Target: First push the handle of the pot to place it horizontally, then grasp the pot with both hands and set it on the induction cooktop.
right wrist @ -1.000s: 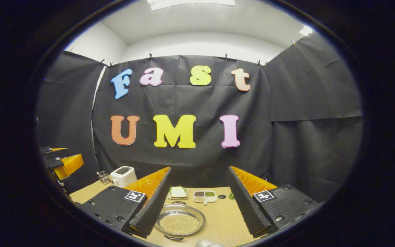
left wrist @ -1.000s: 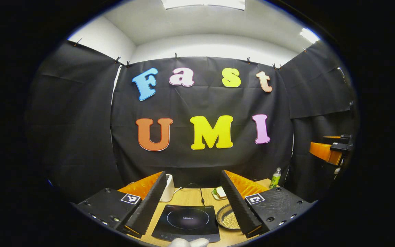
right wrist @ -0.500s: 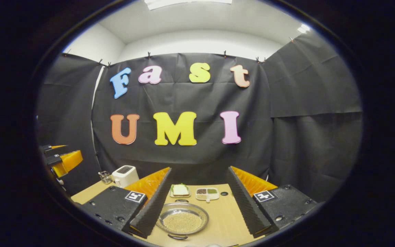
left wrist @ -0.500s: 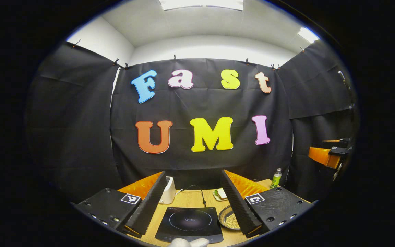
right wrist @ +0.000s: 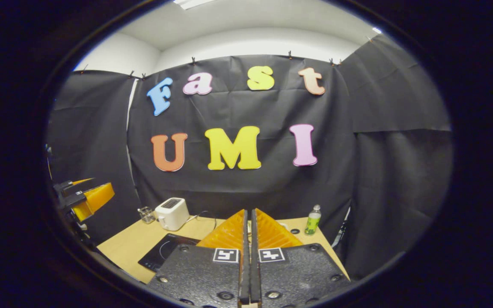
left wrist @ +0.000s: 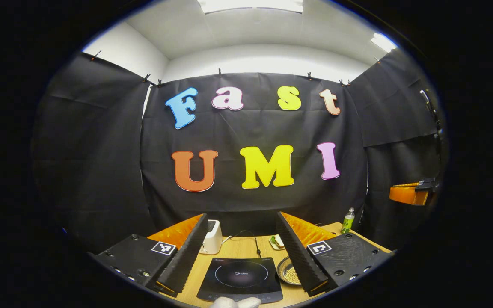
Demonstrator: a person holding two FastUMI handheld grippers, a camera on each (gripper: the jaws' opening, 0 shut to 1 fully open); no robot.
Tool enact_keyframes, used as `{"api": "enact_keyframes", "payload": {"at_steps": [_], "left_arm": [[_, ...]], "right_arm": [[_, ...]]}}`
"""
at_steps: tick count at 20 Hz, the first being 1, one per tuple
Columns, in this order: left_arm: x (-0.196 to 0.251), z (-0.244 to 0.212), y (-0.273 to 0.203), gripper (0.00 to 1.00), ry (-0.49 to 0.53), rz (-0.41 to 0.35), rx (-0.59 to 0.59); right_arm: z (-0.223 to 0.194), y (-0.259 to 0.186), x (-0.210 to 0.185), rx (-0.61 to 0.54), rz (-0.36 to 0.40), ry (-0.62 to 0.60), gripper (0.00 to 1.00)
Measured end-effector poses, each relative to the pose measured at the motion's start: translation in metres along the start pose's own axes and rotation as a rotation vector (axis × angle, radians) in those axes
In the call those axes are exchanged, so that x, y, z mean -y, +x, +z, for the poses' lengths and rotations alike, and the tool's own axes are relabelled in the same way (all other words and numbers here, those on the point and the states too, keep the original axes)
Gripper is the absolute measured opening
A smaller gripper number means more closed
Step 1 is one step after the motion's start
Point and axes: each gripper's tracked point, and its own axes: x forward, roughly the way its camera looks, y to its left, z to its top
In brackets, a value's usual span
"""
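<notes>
The pot (left wrist: 288, 273), a shallow metal pan holding small pale grains, sits on the wooden table (left wrist: 268, 248) just right of the black induction cooktop (left wrist: 240, 277). My left gripper (left wrist: 241, 216) is open above the table's near edge, and its right finger hides part of the pot. In the right gripper view my right gripper (right wrist: 249, 211) is shut with nothing between its fingers, which cover the table ahead. The cooktop (right wrist: 163, 252) lies to their left. Each gripper also appears far off in the other's view: the right gripper (left wrist: 409, 193), the left gripper (right wrist: 86, 199).
A white toaster (left wrist: 212, 236) and a cable stand behind the cooktop. A plate with a sandwich (left wrist: 277, 241) lies behind the pot. A green bottle (right wrist: 313, 219) stands at the far right corner, and a glass (right wrist: 145, 214) is beside the toaster (right wrist: 171, 213).
My right gripper has shut its fingers and swung, so the pot is now hidden behind them and the cooktop has come into its view. The left gripper has barely shifted.
</notes>
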Motion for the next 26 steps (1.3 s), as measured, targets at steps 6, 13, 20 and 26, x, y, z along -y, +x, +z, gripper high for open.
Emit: {"api": "enact_keyframes", "payload": {"at_steps": [6,13,20,26], "left_arm": [[-0.006,-0.008,0.000,1.00,-0.002,0.019,-0.011],[-0.015,-0.018,-0.003,1.00,-0.002,0.050,-0.027],[-0.025,-0.026,-0.007,0.95,-0.008,0.093,-0.047],[-0.036,-0.031,-0.007,0.95,-0.001,0.129,-0.061]], "right_arm": [[-0.044,0.021,-0.019,-0.113,0.076,-0.018,0.04],[-0.138,0.049,-0.056,-0.307,0.167,-0.046,0.04],[-0.237,0.060,-0.078,-0.503,0.216,-0.051,0.03],[-0.313,0.065,-0.082,-0.654,0.215,-0.039,0.04]]}}
